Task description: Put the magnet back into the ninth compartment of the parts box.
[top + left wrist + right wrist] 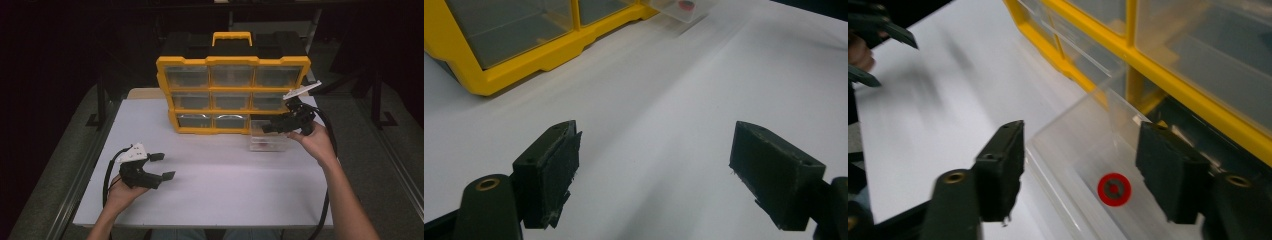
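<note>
- Centre right of the high view: the right gripper [270, 128] hovers over the clear plastic drawer [268, 141], which sits pulled out on the white table [225, 185], just below the yellow-framed organiser cabinet [232, 95].
- In the right gripper view its jaws stand wide, one either side of the drawer's front wall, gripping nothing.
- Low in that frame, a small red ring-shaped washer [1114, 189] lies on the drawer floor.
- Lower left of the high view: the left gripper [162, 166] is spread wide over bare table, empty, well apart from the drawer.
</note>
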`<move>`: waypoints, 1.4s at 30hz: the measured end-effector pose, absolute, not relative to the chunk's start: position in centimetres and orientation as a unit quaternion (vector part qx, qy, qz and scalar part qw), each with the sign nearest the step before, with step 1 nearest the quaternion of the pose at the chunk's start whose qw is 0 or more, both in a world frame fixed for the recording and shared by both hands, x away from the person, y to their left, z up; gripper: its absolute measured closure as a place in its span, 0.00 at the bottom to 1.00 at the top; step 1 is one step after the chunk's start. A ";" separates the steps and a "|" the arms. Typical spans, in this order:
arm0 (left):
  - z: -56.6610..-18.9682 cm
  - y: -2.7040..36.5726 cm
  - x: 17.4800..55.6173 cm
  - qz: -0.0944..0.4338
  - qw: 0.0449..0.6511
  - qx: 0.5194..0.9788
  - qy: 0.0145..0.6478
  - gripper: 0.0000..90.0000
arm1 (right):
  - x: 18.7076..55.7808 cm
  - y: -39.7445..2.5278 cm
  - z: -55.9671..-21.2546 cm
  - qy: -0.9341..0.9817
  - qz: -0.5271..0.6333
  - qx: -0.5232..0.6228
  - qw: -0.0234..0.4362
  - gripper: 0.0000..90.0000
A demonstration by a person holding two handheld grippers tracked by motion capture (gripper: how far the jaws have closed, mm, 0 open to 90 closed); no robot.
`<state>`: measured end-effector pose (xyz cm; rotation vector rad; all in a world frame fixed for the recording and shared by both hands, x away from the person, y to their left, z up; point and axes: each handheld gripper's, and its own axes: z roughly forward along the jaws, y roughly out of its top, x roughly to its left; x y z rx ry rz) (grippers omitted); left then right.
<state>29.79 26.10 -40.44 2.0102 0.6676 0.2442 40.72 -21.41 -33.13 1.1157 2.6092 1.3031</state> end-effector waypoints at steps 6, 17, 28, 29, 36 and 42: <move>-40.3 26.3 29.7 0.101 0.487 0.822 0.276 0.22 | 40.2 -21.4 -32.3 0.830 0.432 0.353 0.009 0.26; -40.2 26.3 29.7 0.099 0.488 0.823 0.273 0.22 | 38.7 -21.0 -31.3 0.844 0.436 0.313 0.007 0.54; -40.1 26.4 29.8 0.102 0.491 0.821 0.273 0.22 | 37.2 -20.9 -31.6 0.850 0.440 0.289 -0.010 0.83; -40.2 26.4 29.8 0.101 0.492 0.820 0.275 0.22 | 37.0 -20.9 -31.7 0.849 0.442 0.288 -0.014 0.85; -40.1 26.4 29.8 0.102 0.490 0.821 0.273 0.22 | 36.3 -20.7 -32.4 0.857 0.437 0.272 -0.015 0.95; -40.2 26.4 29.8 0.098 0.491 0.821 0.274 0.22 | 35.8 -21.1 -33.2 0.856 0.442 0.270 -0.015 0.96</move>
